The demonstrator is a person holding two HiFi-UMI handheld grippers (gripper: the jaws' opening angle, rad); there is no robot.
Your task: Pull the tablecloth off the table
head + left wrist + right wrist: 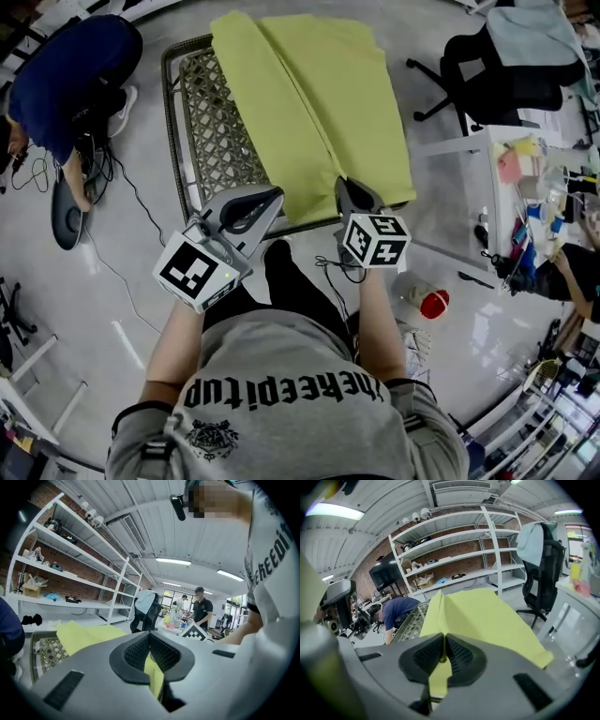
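1. Holding the tablecloth (319,103) in both grippers. The left gripper (150,645) is clamped right down, with a strip of yellow fabric pinched between its pads and hanging out below. The right gripper (442,652) is closed the same way on a fold of the near edge.
2. The cloth runs away from both sets of tips and across the table (217,141). It's bunched toward the right gripper's side, and the table's lattice is bare ahead of the left gripper and out to its left. A long crease runs lengthwise away from the left gripper's tips.
3. We read the fabric as thin, light and limp, with no stiffness. It should only follow a pull while taut, and sag or drag otherwise. It looks low-friction, but we reckon the open lattice could snag a hem.
4. Both holds are on the near hem: the left one at the folded corner, the right one further along. The corner out to the right of the right gripper is unheld, so we expect that side to trail.
5. We judge the job part done, as most of the cloth lies on the table.
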